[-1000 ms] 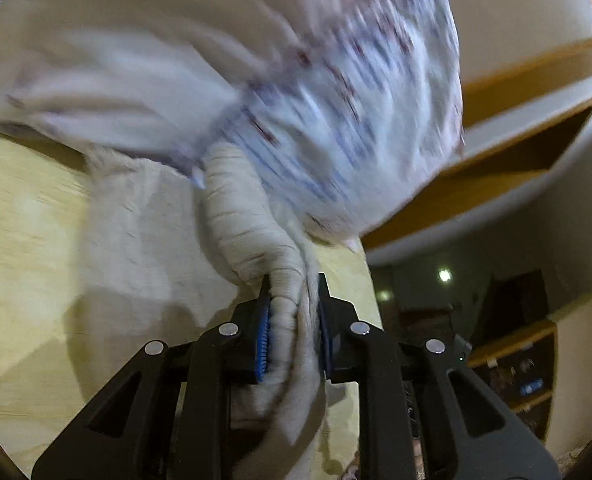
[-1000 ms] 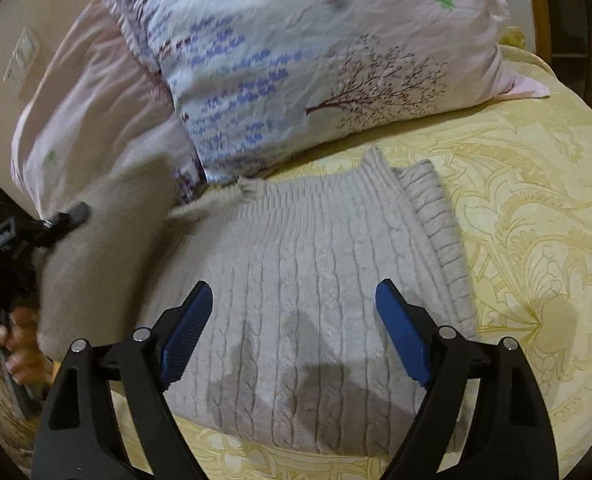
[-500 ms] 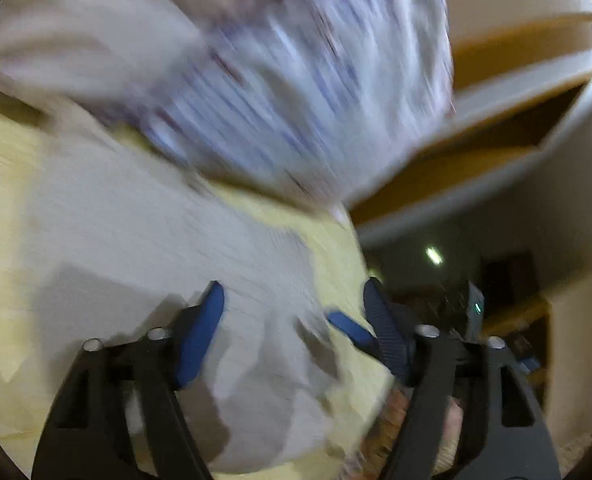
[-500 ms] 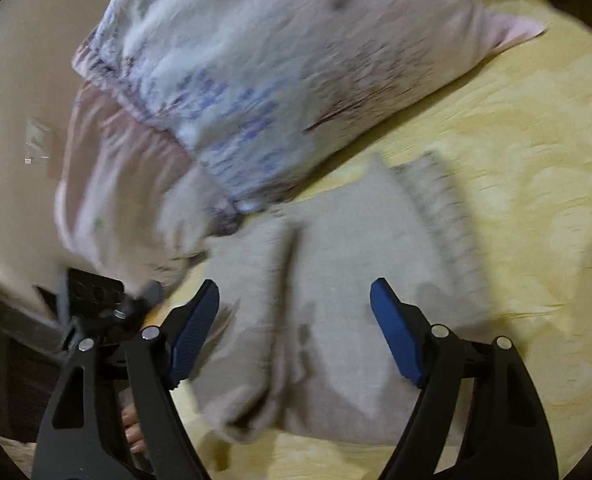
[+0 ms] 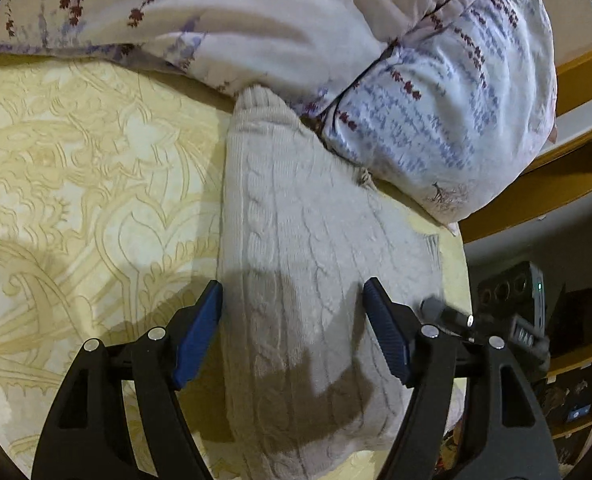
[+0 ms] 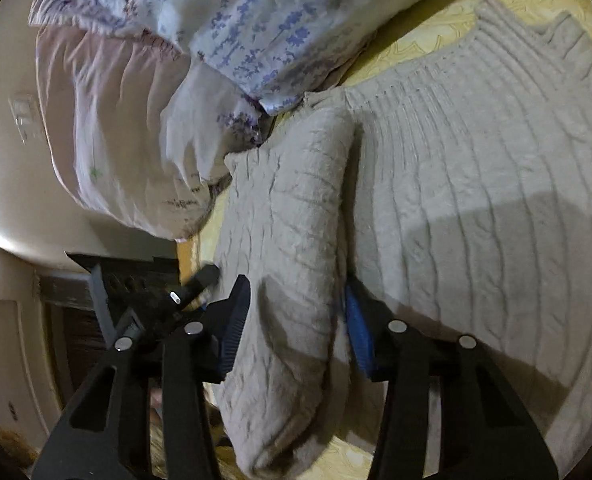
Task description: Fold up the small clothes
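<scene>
A: Left side first. Patterned yellow bedspread [image 5: 76, 184], pale floral pillows [image 5: 436, 92] along the top, grey cable-knit sweater [image 5: 296, 240] lying on the spread with its far end touching the pillows.

B: Left gripper [image 5: 292, 328]?

A: Spread wide, straddling the sweater, pinching nothing. Can't tell if the pads touch the knit.

B: Right gripper [image 6: 296, 328]?

A: Also spread, not pressed together. A folded-over panel of the sweater, likely a sleeve or side flap, runs between its jaws. Whether the pads [image 6: 358, 332] touch it is unclear.

B: How will it handle?

A: My guess: soft, thick, limp, fairly light. Not fragile, not slippery; ribbed knit should grip well. It will sag and stretch if lifted by one corner.

B: Where to grab?

A: I'd take the hem or a folded edge, both claws on matching corners, so the layers stay together.

B: Containers?

A: None visible. Dark shelves [image 5: 572, 400] at far right, contents too blurred to name.
</scene>
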